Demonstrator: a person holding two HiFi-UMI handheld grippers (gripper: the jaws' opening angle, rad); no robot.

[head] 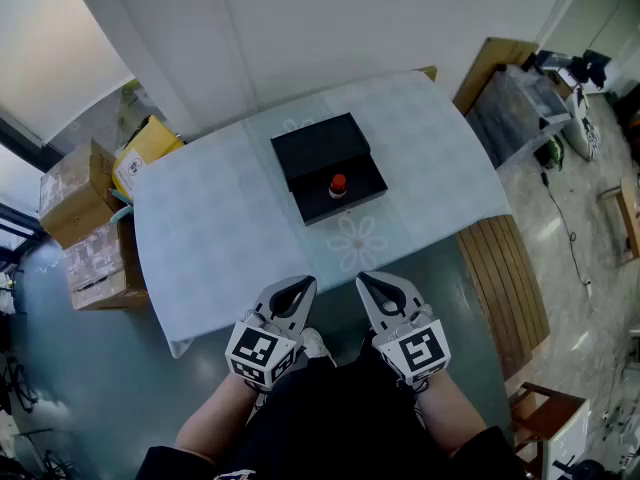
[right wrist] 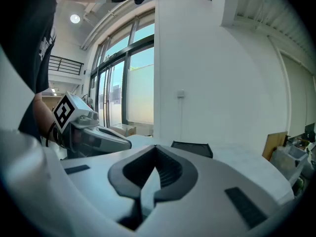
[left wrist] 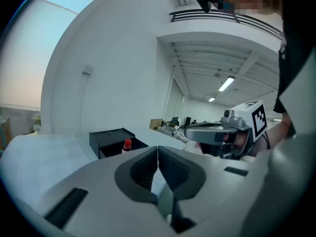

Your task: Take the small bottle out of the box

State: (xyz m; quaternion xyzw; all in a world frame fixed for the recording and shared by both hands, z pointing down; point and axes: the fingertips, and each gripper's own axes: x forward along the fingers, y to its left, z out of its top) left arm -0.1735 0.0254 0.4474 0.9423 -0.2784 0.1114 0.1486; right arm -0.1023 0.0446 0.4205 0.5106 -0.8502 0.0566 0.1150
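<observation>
An open black box (head: 330, 168) lies in the middle of the table (head: 200, 228), its lid folded back toward the far side. A small bottle with a red cap (head: 338, 185) stands upright inside the front half; the left gripper view shows the bottle (left wrist: 127, 144) beside the box (left wrist: 111, 141). My left gripper (head: 301, 285) and right gripper (head: 368, 282) hover side by side just off the table's near edge, well short of the box. Both are shut with nothing between the jaws (left wrist: 157, 147) (right wrist: 155, 148). In the right gripper view only the box lid (right wrist: 192, 148) shows.
The table wears a pale cloth with a flower pattern (head: 357, 241). Cardboard boxes (head: 85, 223) are stacked on the floor at the left. A wooden bench (head: 505, 283) runs along the right side, with a grey crate (head: 515, 108) beyond it.
</observation>
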